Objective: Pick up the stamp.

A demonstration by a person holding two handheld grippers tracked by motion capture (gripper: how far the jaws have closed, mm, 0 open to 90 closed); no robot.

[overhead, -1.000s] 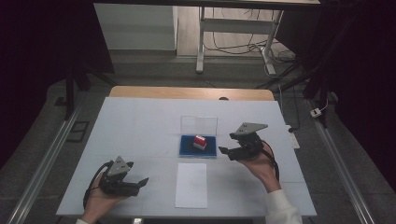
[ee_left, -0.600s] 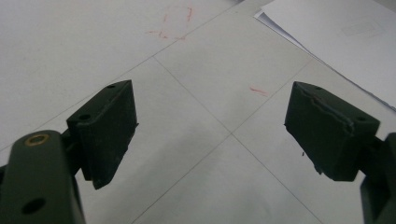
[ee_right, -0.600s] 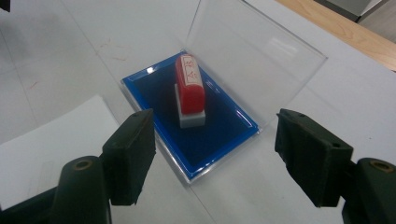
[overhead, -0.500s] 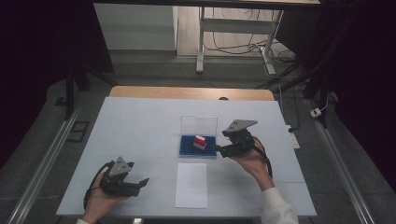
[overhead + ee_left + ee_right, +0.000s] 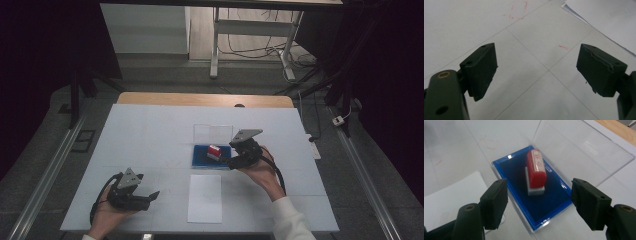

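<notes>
A red stamp point(image 5: 536, 168) with a grey base stands upright in a blue-lined case point(image 5: 549, 205), whose clear lid point(image 5: 579, 152) is tipped back. In the high view the stamp point(image 5: 214, 151) and case point(image 5: 200, 159) sit at the table's middle. My right gripper point(image 5: 539, 192) hovers just before the case, open, its jaws either side of the stamp's line and apart from it. From above, the right gripper point(image 5: 226, 159) is at the case's right edge. My left gripper point(image 5: 151, 196) rests near the front left, open; in its own view the left gripper point(image 5: 536, 57) has only bare table between its jaws.
A white sheet of paper point(image 5: 205, 197) lies in front of the case, and its corner point(image 5: 609, 17) shows in the left gripper view. The white table point(image 5: 150, 130) ends in a wooden strip point(image 5: 200, 99) at the far side. Cables and a stand are on the floor beyond.
My right gripper has moved left and slightly down, closing in on the blue case and stamp. The left gripper has stayed where it was.
</notes>
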